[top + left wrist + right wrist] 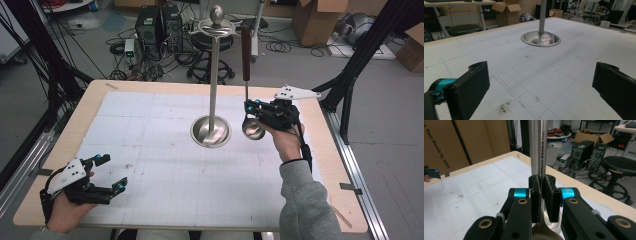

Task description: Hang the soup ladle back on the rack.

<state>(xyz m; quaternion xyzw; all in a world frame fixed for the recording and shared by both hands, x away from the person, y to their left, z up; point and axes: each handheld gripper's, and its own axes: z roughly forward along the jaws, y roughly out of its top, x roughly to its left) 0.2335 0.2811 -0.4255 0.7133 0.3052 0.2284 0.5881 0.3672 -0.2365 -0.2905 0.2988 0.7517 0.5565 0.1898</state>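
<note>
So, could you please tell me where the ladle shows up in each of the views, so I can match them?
High view: the ladle stands upright right of centre, clamped in the right gripper, bowl near the mat, brown handle up.
Left gripper view: not in this picture.
Right gripper view: its steel shaft rises at centre from between the closed jaws.
Shared landmark: the steel stand, its pole just behind the shaft, its base dish ahead.

A grey knitted sleeve (pixel 305 200) covers the person's right forearm; both black two-jaw grippers (pixel 112 172) (pixel 248 107) carry turquoise pivot caps, brass-coloured screws, padded black jaws and grey three-cornered plates (pixel 296 93).
</note>
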